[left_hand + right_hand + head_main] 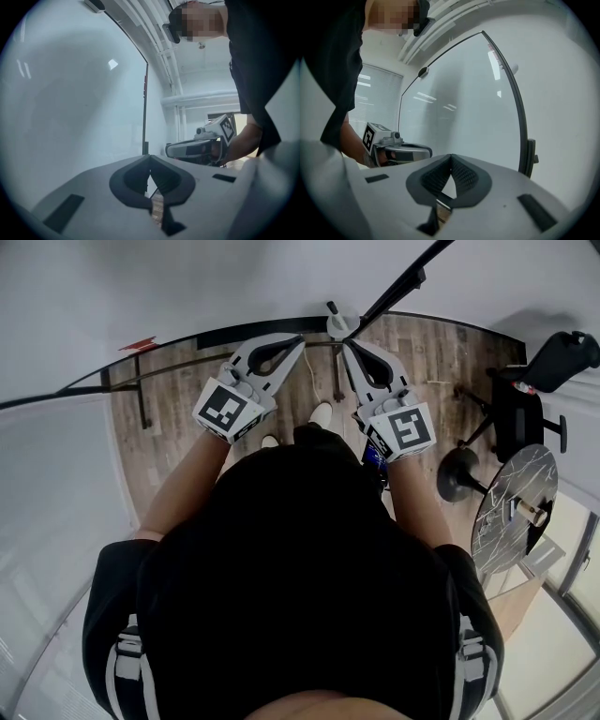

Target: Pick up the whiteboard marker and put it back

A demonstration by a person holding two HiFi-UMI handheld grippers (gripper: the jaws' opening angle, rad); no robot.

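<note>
I cannot make out a whiteboard marker for certain. A small white round piece (341, 326) with a dark stub on top sits at the whiteboard's black lower frame (234, 332), just beyond both tips. My left gripper (300, 338) is held level towards the whiteboard (70, 103), its jaws shut tip to tip (150, 157) with nothing between them. My right gripper (346, 342) is close beside it, also shut and empty (451, 156), facing the whiteboard (459, 103). Each gripper view shows the other gripper: the right gripper (190, 150) and the left gripper (401, 152).
Wooden floor (187, 381) lies below the board, crossed by its stand's bars. A black office chair (525, 404) and a round glass-topped table (514, 507) stand at the right. A black pole (398, 287) slants up from the board's edge. The person's head and shoulders fill the lower head view.
</note>
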